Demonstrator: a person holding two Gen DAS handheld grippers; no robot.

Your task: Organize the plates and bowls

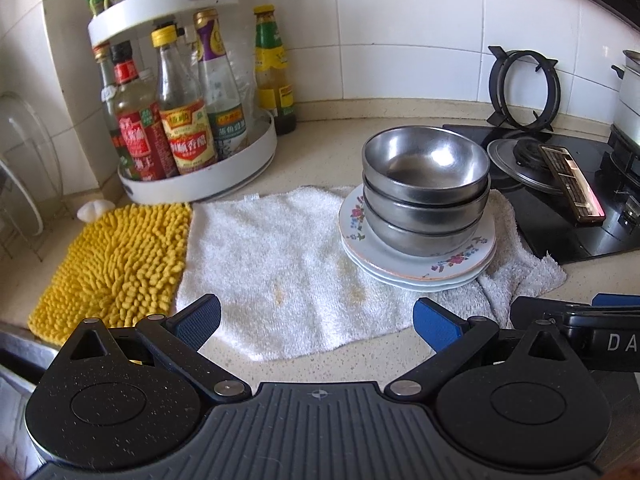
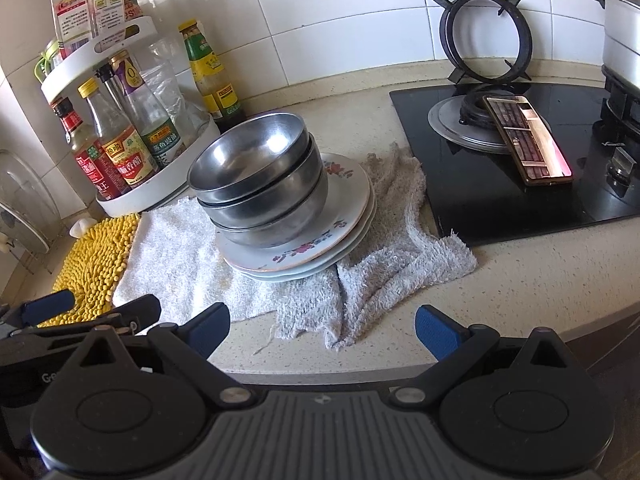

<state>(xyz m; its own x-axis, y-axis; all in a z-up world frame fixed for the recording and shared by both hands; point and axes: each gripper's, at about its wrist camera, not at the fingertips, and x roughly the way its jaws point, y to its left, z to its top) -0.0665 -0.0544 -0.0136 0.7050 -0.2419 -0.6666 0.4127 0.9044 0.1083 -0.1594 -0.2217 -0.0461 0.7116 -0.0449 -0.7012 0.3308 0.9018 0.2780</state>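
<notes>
Right now your left tongs (image 1: 316, 320) and your right tongs (image 2: 322, 330) both hang at the near edge of the desk (image 2: 520, 276), blue pads spread wide apart and nothing between them. Just beyond the pads lies the white towel (image 1: 272, 248), with a yellow mat (image 1: 116, 264) touching its left side. On the towel's right part sits the task's pile: three steel bowls (image 1: 426, 188) nested upright on a stack of flowered plates (image 1: 448, 264). So the stacking looks done already, and I judge you are either at the very start or between steps, with no grasp begun. If the pile has to go somewhere, the next move calls for reaching forward over the towel and taking the plate rim from opposite sides, low enough to catch the bottom plate, keeping the bowls level. Farther back stand the bottle rack (image 1: 200, 176) on the left and the black hob (image 2: 520, 160) on the right, a phone (image 2: 528, 140) lying on its burner.
</notes>
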